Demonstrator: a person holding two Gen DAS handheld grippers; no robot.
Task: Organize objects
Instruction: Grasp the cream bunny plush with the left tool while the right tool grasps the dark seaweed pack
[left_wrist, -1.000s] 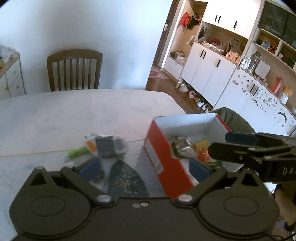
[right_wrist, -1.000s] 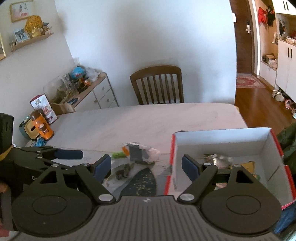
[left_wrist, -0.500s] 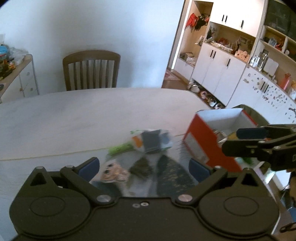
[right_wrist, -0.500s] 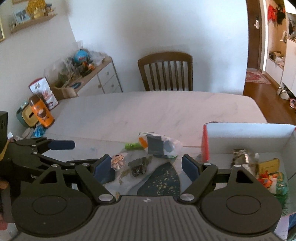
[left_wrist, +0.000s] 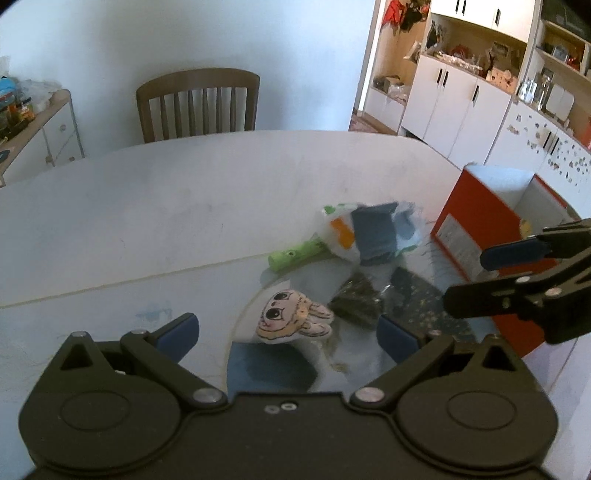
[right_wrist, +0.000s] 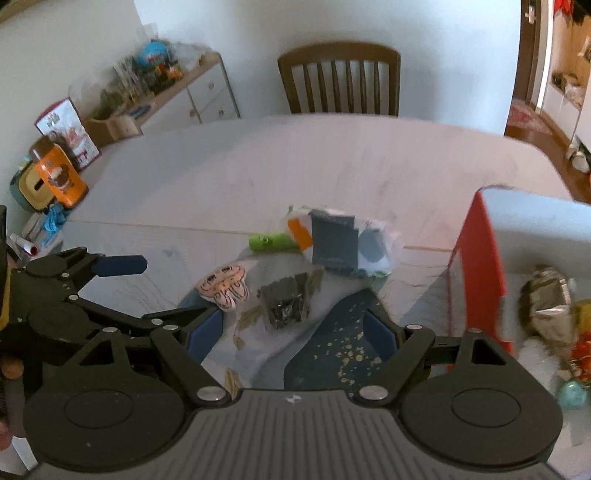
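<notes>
Left wrist: left claw (left_wrist: 288, 334) wide open, empty. View has swung off the red box (left_wrist: 484, 236) onto the loose pile, so next pick looks due. Bunny plush (left_wrist: 291, 319) sits dead ahead between the fingers; dark packet (left_wrist: 356, 301) just right of it, green tube (left_wrist: 295, 254) and bagged item (left_wrist: 371, 234) beyond.

Right wrist: right claw (right_wrist: 295, 334) wide open, empty, pile ahead on the worktop (right_wrist: 295, 166). Box now on its right, holding a foil pack (right_wrist: 548, 301) plus small bits.

Table (left_wrist: 147, 221): box (left_wrist: 476, 229) at right edge, packets inside. Left of it, bag (left_wrist: 373, 232) with tube (left_wrist: 295, 254) beside; bunny patch (left_wrist: 291, 317) and foil packet (left_wrist: 356, 304) nearer. Chair (left_wrist: 199, 103) behind table.
</notes>
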